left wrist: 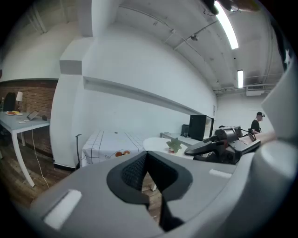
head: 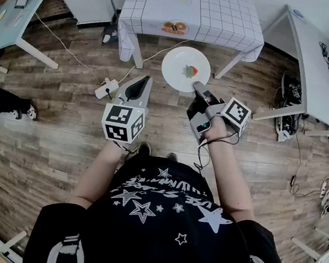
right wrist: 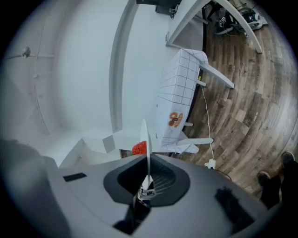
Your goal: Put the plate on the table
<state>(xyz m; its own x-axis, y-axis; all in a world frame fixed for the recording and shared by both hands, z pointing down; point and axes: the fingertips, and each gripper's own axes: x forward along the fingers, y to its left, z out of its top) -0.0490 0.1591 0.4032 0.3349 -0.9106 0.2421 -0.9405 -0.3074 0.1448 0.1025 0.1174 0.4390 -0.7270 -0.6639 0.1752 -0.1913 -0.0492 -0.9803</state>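
Right tongs clamp plate at near rim; plate juts forward, above floor.

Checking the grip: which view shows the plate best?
Head view: the whole plate shows from above, rim in the right gripper. Right gripper view shows it edge-on; left gripper view, only a side glimpse.
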